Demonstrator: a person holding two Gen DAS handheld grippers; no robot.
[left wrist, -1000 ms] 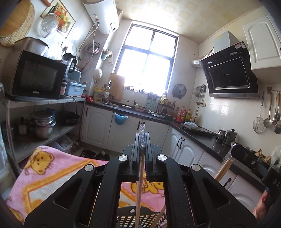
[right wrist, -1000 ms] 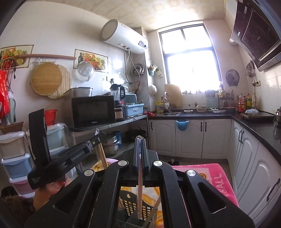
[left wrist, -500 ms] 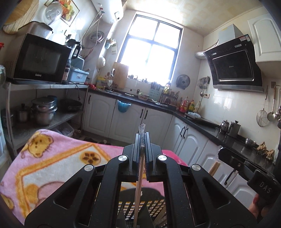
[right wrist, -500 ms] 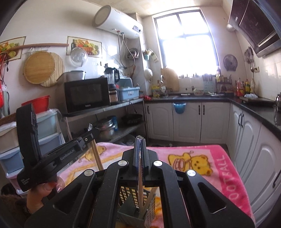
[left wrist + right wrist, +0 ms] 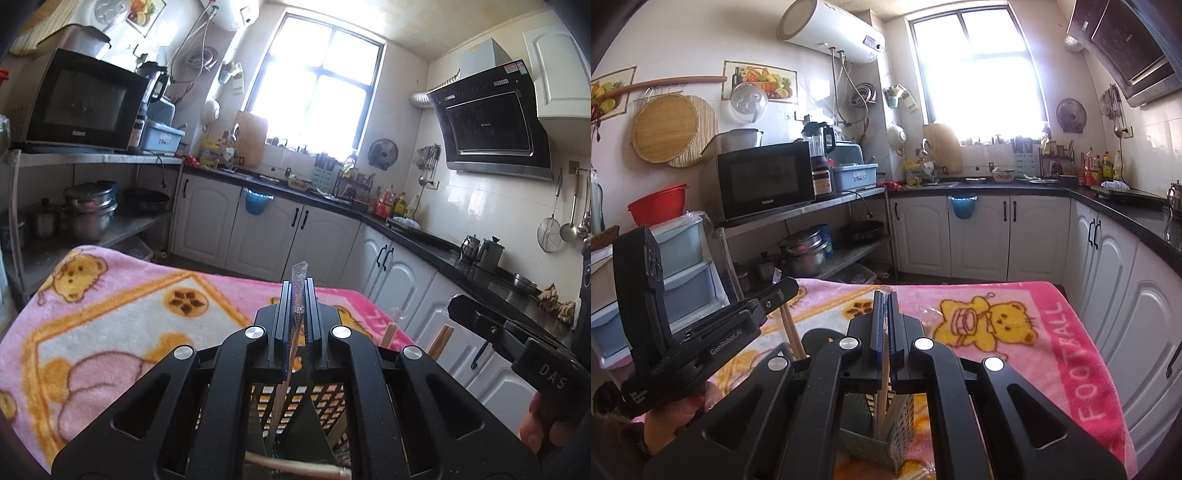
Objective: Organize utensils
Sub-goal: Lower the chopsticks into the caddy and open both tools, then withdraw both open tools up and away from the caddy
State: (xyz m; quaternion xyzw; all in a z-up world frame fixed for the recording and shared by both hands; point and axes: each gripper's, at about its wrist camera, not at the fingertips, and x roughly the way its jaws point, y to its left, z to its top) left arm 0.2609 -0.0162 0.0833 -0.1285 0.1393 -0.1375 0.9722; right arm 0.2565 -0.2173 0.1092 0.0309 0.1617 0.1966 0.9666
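Chopsticks (image 5: 295, 332) clamped in left hand-held gripper (image 5: 297, 295), another pair (image 5: 884, 373) pinched by right hand-held gripper (image 5: 885, 306), above slotted basket (image 5: 905, 424)

both wrist views look forward along their fingers, tilted slightly down, close over the pink blanket (image 5: 110, 314) and the window (image 5: 975, 70); each also shows the other hand-held gripper.

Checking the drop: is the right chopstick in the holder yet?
In: the chopstick, clamped by the shut right gripper, runs down inside the slotted holder.
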